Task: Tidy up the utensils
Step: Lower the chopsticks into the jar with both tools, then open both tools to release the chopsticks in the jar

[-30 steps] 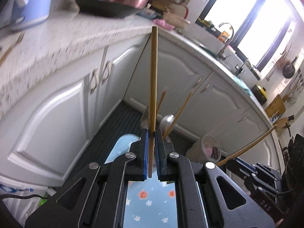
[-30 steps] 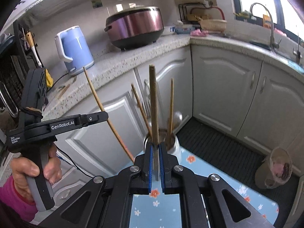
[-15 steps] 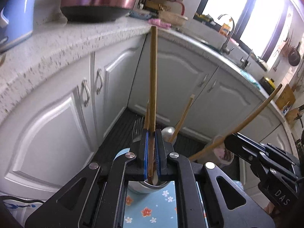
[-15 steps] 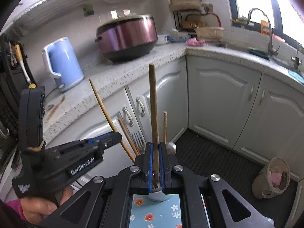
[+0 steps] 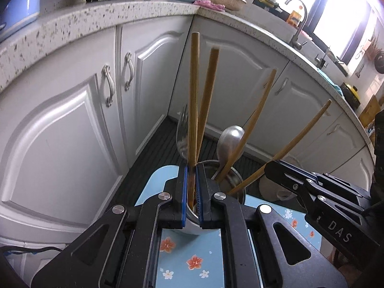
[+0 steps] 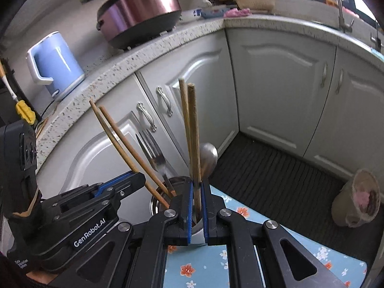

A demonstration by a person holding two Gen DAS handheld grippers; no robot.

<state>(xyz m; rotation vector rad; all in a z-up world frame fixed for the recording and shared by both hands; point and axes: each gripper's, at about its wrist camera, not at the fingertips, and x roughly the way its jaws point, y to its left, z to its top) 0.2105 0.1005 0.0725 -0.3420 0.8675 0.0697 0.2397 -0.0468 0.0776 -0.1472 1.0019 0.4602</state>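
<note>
A: Left gripper (image 5: 190,187)?
B: Clenched on one chopstick (image 5: 193,100), right over the cup (image 5: 236,180), lower end dipping inside the rim.

A: Right gripper (image 6: 196,206)?
B: Same story. Clamped on another chopstick (image 6: 195,139), poised above the same cup (image 6: 153,204), tip just inside.

A: Already in the cup?
B: Fork (image 6: 156,158), spoon (image 5: 229,141), plus loose chopsticks leaning on the rim. Seemingly most of the sorting done.

A: Left to do?
B: Probably just lowering a bit and releasing both sticks. Nothing else loose visible near the cup on the mat (image 5: 192,259); counter clutter too far off to judge.
</note>
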